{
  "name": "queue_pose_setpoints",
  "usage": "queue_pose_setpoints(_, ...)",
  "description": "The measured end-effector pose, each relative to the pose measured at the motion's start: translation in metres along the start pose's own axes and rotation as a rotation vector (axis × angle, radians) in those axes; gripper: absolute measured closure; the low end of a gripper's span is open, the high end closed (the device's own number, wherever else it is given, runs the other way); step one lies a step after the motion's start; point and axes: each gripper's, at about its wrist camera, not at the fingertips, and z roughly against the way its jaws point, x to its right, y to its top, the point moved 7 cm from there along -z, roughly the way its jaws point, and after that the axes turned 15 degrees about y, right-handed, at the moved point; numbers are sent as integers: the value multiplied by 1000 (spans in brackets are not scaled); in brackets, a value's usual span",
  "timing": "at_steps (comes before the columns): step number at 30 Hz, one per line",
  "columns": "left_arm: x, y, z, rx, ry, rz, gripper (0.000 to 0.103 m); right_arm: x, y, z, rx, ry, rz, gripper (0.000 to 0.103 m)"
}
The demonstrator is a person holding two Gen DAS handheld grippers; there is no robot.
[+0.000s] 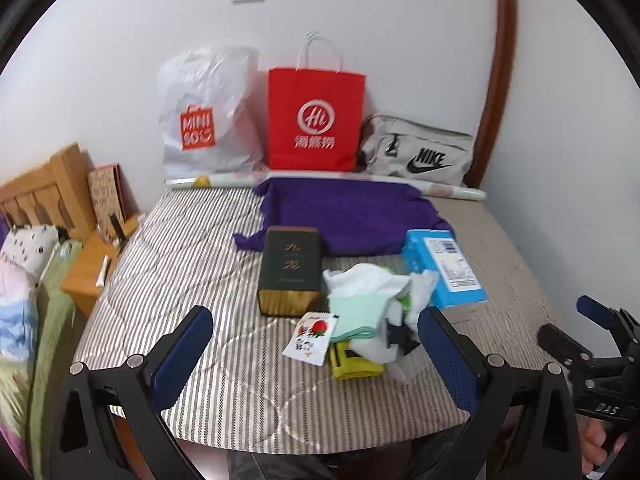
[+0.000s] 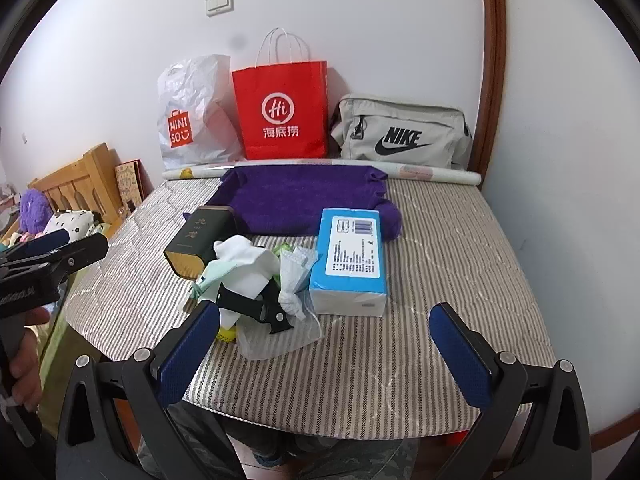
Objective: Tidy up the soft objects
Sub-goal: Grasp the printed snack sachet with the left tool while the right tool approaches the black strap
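Sorting a soft heap on the striped bed, both grippers empty and spread wide

Left gripper point(image 1: 316, 354) hangs at 6 o'clock of the bed point(image 1: 180, 248), jaws wide, holding nothing; the right gripper point(image 2: 324, 346) is likewise wide and empty. From left to right lie one dark box point(image 1: 290, 270), stiff and probably the heaviest piece; one snack packet point(image 1: 310, 338), light and slick; one pile of soft cloths point(image 1: 372, 292) at the bed's centre, limp and light, likely to sag and drag its neighbours, so best pinched at a bunched fold on top; one black strap point(image 2: 256, 306) across the pile; and one blue tissue pack point(image 2: 352, 252), squashy, at 3 o'clock of the pile. One purple cloth point(image 1: 352, 212) lies flat at 12 o'clock, floppy, best taken by an edge. Three bags stand against the wall.
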Motion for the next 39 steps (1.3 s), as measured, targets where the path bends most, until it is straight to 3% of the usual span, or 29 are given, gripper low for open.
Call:
queue_pose_setpoints(5, -9, -11, -30, -49, -6, 12, 0, 5, -7, -17, -27, 8, -1, 0)
queue_pose_setpoints(15, -4, -44, -90, -133, -180, -8, 1, 15, -24, -61, -95, 42, -8, 0)
queue_pose_setpoints(19, 3, -52, -106, -147, -241, -46, 1, 14, -29, -78, -113, 84, 2, 0)
queue_pose_setpoints(29, 20, -58, -139, -172, -303, -173, 1, 27, -35, -107, -171, 79, -9, 0)
queue_pose_setpoints(35, 25, -63, -153, -197, -325, -211, 20, 34, -37, -114, -190, 70, -21, 0)
queue_pose_setpoints(39, 24, -69, -160, -208, -308, -224, 51, 37, -38, -120, -203, 59, -22, 0)
